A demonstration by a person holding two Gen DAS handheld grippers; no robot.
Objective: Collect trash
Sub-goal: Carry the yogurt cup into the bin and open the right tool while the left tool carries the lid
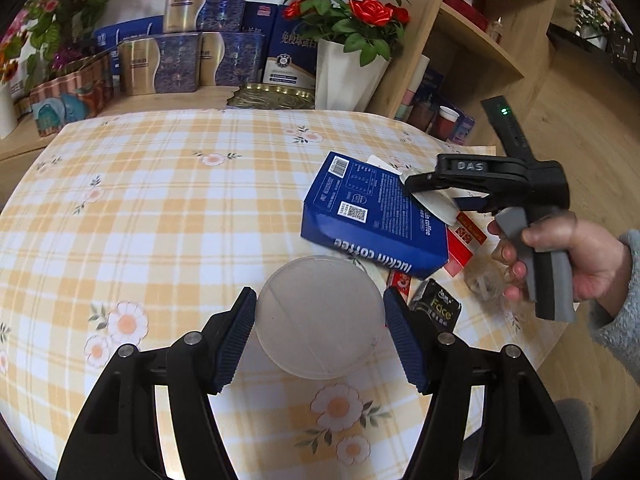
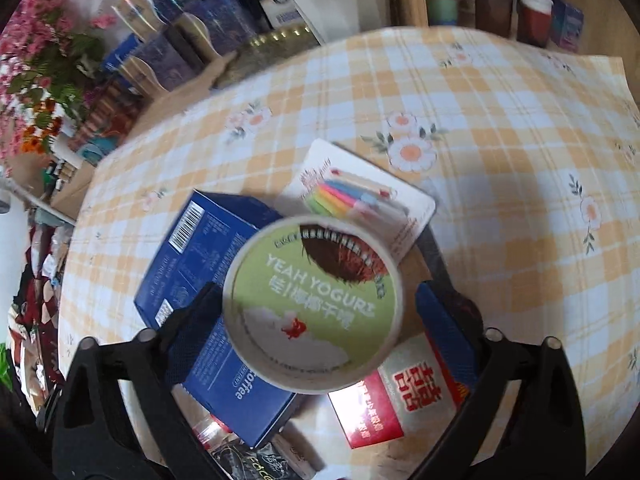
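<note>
The left gripper [image 1: 320,320] clenches a frosted round plastic container [image 1: 319,322] between its jaws, while the right gripper [image 2: 316,312] grasps a green-lidded round yogurt tub [image 2: 314,304] directly above the blue rectangular coffee box [image 2: 208,280] on the counter [image 1: 160,200].

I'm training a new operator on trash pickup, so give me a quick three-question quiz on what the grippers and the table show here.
1. True or false: the left gripper has its fingers on either side of a frosted round cup.
2. Which word is printed on the green-topped tub between the fingers of the right gripper? A) Yogurt B) Coffee C) Face
3. Fill in: the blue box lying on the checked tablecloth reads "luckin ____".

Key: 1 true; 2 A; 3 coffee.
</note>
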